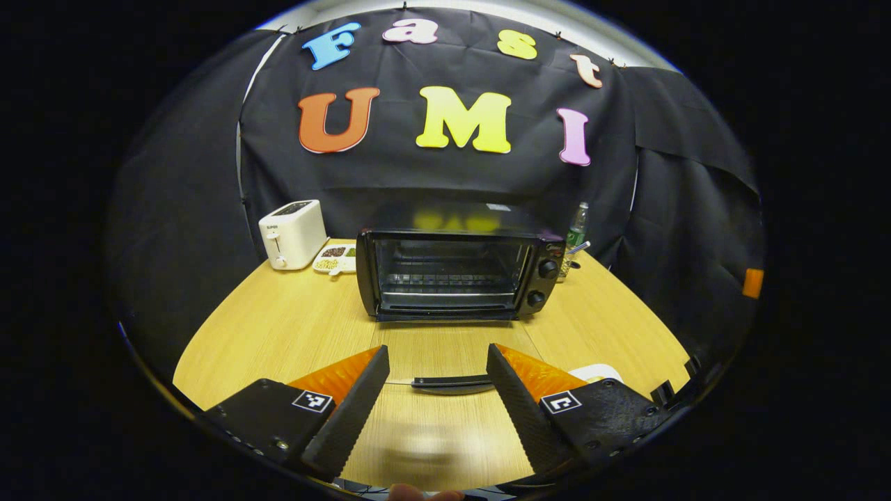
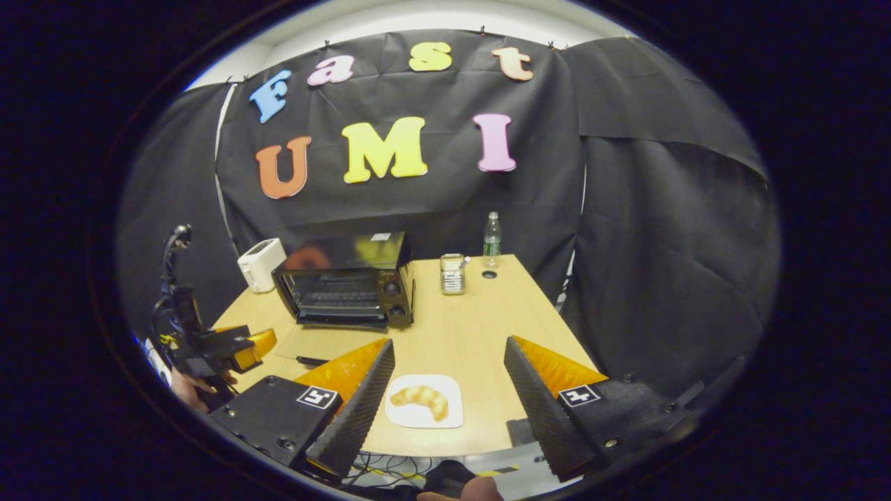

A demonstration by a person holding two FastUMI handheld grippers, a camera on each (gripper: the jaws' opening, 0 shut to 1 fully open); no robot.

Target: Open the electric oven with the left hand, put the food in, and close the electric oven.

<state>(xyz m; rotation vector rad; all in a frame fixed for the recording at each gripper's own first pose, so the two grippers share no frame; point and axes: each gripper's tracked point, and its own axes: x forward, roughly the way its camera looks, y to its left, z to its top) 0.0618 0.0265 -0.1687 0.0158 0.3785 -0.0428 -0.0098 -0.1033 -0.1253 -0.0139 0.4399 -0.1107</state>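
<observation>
The right gripper (image 2: 445, 390) hangs wide open over the white plate (image 2: 452, 417) at the table's near edge; the croissant (image 2: 421, 401) lies on it, ungripped. The left gripper (image 1: 437, 396) is wide too, empty, facing the oven (image 1: 452, 275), whose door (image 1: 445, 351) lies folded down flat. Best to close gently across the pastry's middle, then carry it level onto the rack. By the toaster (image 1: 292, 234), a divided tray (image 1: 335, 258) holds snacks.

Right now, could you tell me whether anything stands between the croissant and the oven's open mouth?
Nothing visible does: the croissant lies on its white plate, with bare table up to the oven, whose door is folded down flat.
</observation>
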